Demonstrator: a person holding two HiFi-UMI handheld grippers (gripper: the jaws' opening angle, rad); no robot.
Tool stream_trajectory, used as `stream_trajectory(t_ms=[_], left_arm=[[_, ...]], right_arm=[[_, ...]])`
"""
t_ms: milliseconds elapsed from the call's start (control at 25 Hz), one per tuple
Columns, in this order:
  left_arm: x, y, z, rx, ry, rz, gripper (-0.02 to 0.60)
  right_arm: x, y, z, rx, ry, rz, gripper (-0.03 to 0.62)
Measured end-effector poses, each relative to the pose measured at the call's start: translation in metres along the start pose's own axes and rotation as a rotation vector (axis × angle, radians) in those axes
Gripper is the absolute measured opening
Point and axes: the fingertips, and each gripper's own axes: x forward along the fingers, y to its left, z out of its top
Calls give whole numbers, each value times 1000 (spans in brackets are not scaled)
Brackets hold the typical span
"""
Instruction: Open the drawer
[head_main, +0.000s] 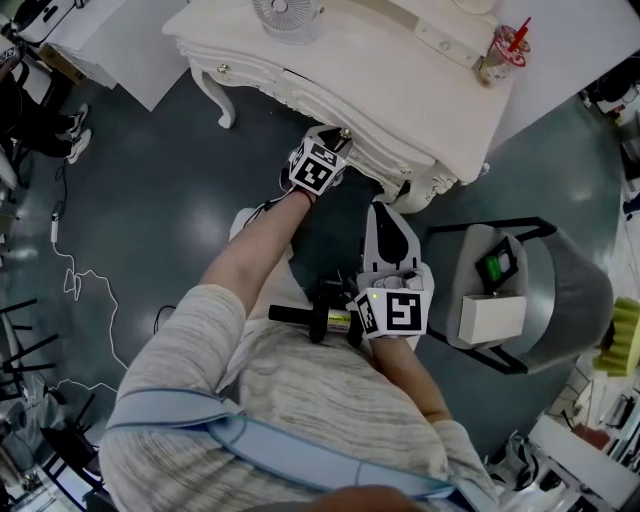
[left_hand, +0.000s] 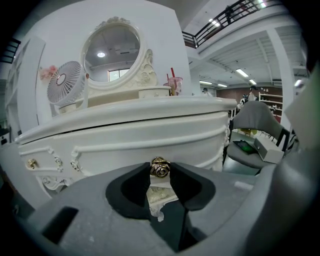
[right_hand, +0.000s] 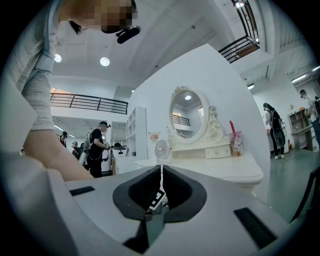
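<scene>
Upper centre of the head view: white dressing table (head_main: 400, 95), its curved front facing down the frame. The drawer (left_hand: 130, 142) is in that front, just under the surface edge, and looks flush with it, not pulled out. A gold rose-shaped knob (left_hand: 160, 167) sits mid-front on the drawer.

The left gripper (head_main: 336, 146) reaches up to the drawer front, arm stretched out and tilted slightly downward. In the left gripper view both dark pads press the knob's sides, so it is clenched on the knob, with the knob at the jaw tips. A second small gold knob (left_hand: 32, 163) sits far left on the table front, untouched.

The right gripper (head_main: 388, 215) is lower centre in the head view, close to the person's body and well apart from the table. Its jaws are pressed together with only a thin slit and nothing between them.

On the surface there is a small white fan (head_main: 287, 15) at the top edge and a pink cup with red straw (head_main: 505, 50) at upper right. An oval mirror (left_hand: 111, 50) stands at the back. A grey chair (head_main: 560, 290) is right of centre, holding a white box (head_main: 492, 318). The floor (head_main: 150, 200) is dark, with a thin cable at left.
</scene>
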Motion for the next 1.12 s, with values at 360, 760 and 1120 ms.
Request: stream_trajectory(t_ms=[360,760,1120], left_arm=[[-33,-10,-19,-19,-4,-8,127],[-78,-22,-37,-9,-1,-13,127],[-116,-34,-60,-16,-6,-8,127]], right_arm=[[0,2,1,-10,-6,-10,11],[1,3,2,-23,-10,-12,11],[1,7,3,-31,-13,-2,11]])
